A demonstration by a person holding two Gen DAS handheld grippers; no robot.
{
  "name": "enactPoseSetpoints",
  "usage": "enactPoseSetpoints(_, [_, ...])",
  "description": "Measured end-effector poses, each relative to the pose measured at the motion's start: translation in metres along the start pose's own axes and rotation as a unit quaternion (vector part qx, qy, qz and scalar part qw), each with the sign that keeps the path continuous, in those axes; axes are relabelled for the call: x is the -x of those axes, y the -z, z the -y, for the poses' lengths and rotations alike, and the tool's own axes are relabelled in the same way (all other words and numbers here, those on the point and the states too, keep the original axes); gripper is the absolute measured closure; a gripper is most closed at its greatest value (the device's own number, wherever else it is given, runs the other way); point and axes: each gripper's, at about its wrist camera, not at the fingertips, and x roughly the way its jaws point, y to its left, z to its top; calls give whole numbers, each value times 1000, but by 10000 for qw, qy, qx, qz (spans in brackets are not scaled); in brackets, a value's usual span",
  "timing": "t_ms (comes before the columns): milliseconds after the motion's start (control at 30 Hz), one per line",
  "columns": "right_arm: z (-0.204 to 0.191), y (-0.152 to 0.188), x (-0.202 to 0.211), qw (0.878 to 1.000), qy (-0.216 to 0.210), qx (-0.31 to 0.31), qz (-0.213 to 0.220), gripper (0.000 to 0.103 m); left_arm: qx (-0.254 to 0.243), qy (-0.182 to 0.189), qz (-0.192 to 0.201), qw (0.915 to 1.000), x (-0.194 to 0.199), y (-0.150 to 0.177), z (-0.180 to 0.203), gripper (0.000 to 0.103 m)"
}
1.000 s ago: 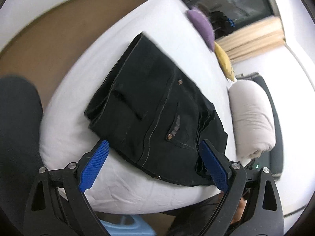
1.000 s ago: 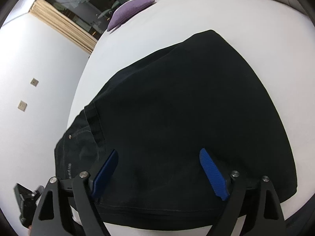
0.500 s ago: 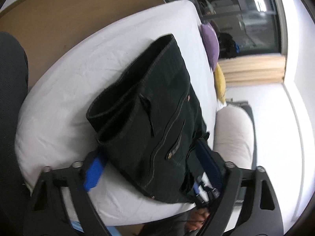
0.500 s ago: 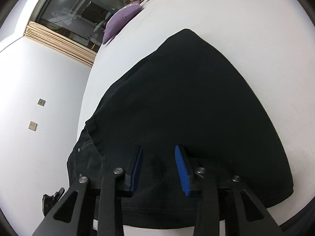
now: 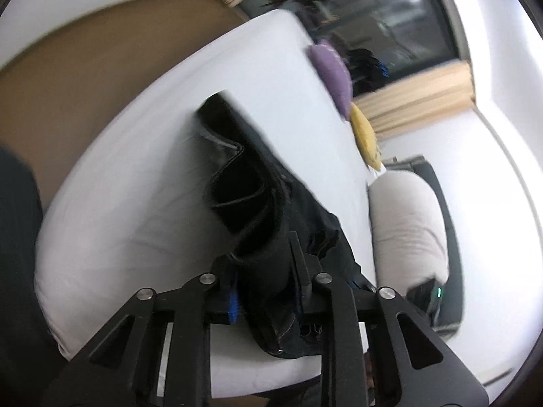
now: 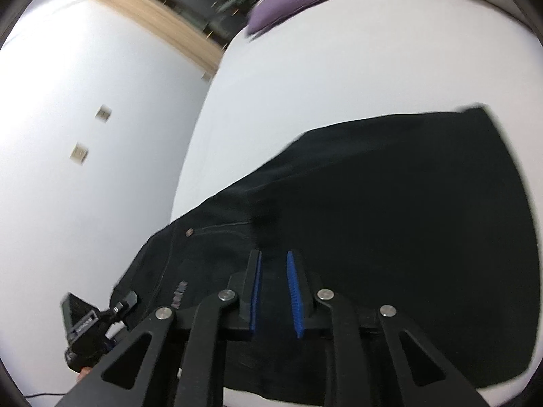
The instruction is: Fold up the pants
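Folded black pants [image 5: 251, 183] lie on a white bed [image 5: 142, 183]. My left gripper [image 5: 264, 291] is shut on the near edge of the pants, and the layers stand lifted on edge above the sheet. In the right wrist view the pants [image 6: 390, 210] fill the lower half. My right gripper [image 6: 274, 291] has its blue pads [image 6: 294, 291] nearly together with a fold of the black fabric between them.
A purple pillow [image 5: 331, 71] and a yellow pillow [image 5: 364, 139] lie at the far end of the bed. A rolled white duvet [image 5: 407, 224] lies at the right. Brown floor [image 5: 68, 78] runs along the left. The other gripper [image 6: 88, 325] shows at lower left.
Both grippers have gone from wide open to closed on the pants. The left one has lifted its edge, tipping the folded stack up. The right view has swung sideways.
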Motion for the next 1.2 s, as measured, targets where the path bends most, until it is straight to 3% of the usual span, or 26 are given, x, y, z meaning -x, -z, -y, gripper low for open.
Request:
enactPoseSetpoints(100, [-8, -8, -33, 9991, 97, 130, -391, 85, -446, -63, 67, 9990, 0, -1, 23, 86])
enactPoseSetpoints(167, [0, -6, -61, 9959, 459, 106, -767, 85, -588, -95, 63, 9982, 0, 0, 29, 86])
enactPoseSetpoints(200, [6, -1, -73, 9950, 598, 174, -780, 88, -664, -132, 52, 9977, -2, 1, 32, 86])
enactPoseSetpoints(333, [13, 0, -65, 9974, 333, 113, -628, 88, -884, -214, 17, 9958, -12, 3, 50, 87])
enactPoseSetpoints(400, [18, -2, -53, 9980, 98, -92, -614, 75, -1047, -215, -16, 9943, -23, 1, 66, 88])
enactPoseSetpoints(467, [24, -3, -36, 9984, -189, -359, -403, 36, -1315, -225, -24, 9911, -28, 4, 83, 88])
enactPoseSetpoints(500, [28, -5, -24, 9979, -354, -489, -236, 30, -1516, -218, -34, 9882, -34, 8, 96, 88])
enactPoseSetpoints(567, [38, -9, -9, 9952, -676, -701, -82, 28, -1927, -214, -88, 9810, -43, 15, 120, 88])
enactPoseSetpoints(700, [73, -15, 22, 9837, -1319, -1217, 62, 28, -2917, -146, -351, 9558, -81, 41, 184, 88])
enactPoseSetpoints(767, [91, -15, 37, 9769, -1622, -1383, 150, 27, -3616, -226, -686, 9295, -116, 70, 217, 88])
enactPoseSetpoints(867, [108, -15, 49, 9712, -1833, -1505, 229, 21, -4376, -448, -1089, 8914, -167, 114, 233, 88])
enactPoseSetpoints(933, [119, -13, 50, 9721, -1745, -1558, 164, 19, -4499, -634, -1460, 8788, -200, 139, 226, 88])
enactPoseSetpoints(1000, [130, -8, 45, 9727, -1653, -1627, 2, 19, -4740, -791, -1563, 8629, -212, 157, 221, 88])
enactPoseSetpoints(1200, [119, -9, 22, 9758, -1679, -1365, -307, 19, -5338, -1001, -1486, 8264, -220, 183, 229, 88])
